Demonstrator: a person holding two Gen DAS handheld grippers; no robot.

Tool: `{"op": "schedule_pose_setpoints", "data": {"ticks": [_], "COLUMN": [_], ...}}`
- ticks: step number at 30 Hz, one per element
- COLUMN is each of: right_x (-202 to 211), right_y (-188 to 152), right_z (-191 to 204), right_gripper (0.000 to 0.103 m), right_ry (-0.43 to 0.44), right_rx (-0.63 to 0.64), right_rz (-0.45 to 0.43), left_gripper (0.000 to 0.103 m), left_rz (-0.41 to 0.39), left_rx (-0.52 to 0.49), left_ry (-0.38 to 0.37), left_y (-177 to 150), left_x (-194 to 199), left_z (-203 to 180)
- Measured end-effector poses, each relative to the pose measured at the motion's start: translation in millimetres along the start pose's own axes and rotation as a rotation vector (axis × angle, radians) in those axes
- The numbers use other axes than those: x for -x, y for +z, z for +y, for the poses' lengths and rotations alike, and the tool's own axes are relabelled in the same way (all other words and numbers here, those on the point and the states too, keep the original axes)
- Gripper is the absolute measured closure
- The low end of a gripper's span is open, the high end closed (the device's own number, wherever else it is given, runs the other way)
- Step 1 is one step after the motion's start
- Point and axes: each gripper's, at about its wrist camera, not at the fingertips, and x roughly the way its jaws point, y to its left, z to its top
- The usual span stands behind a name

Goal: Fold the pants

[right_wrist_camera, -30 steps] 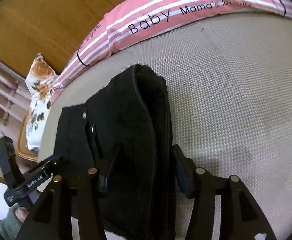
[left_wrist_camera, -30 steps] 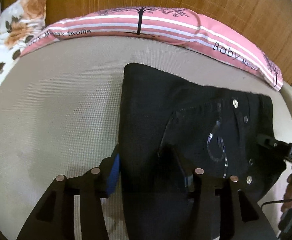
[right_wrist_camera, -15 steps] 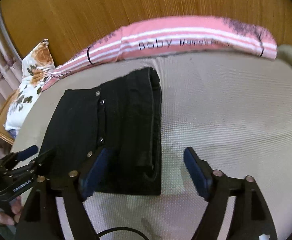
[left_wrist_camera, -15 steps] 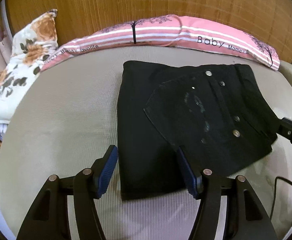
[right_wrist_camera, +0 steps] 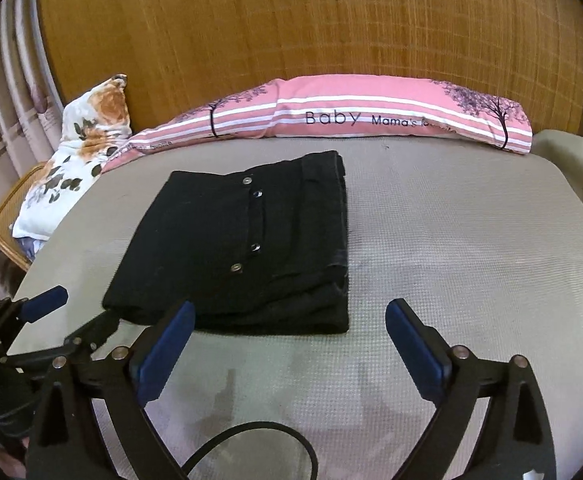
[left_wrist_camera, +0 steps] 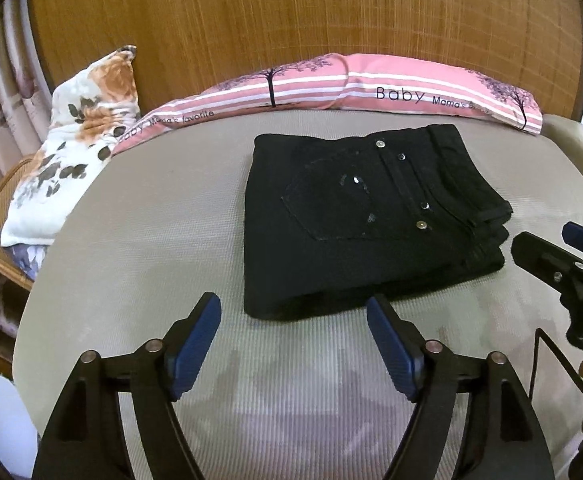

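The left claw [left_wrist_camera: 293, 334] stands apart and empty at the lower centre of its frame; its jaws have just been opening, nothing between them. The right claw [right_wrist_camera: 289, 338] is likewise spread wide and empty, having just been opening too. Beyond both lie the pants [left_wrist_camera: 355, 220], a compact black folded stack in mid-frame on the bed [left_wrist_camera: 151, 240], below the pink pillow [left_wrist_camera: 371, 88]. The denim looks thick, fairly heavy and limp; the stacked near edge seems the best place to pinch. Both claws tilt downward, clear of the cloth.
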Motion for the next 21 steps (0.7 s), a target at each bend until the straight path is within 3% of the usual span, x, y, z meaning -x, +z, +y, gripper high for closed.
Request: {"op": "schedule_pose_setpoints", "data": {"ticks": [21], "right_x": [11], "right_y": [-14], "right_z": [15], "right_gripper": [0.007], "right_ry": [-0.014], "right_rx": [-0.005], "right_rz": [0.039], "left_gripper": [0.026], "left_rz": [0.006], "left_rx": [0.027], "left_ry": [0.024], "left_y": [-13], "left_x": [16], "left_z": [0]}}
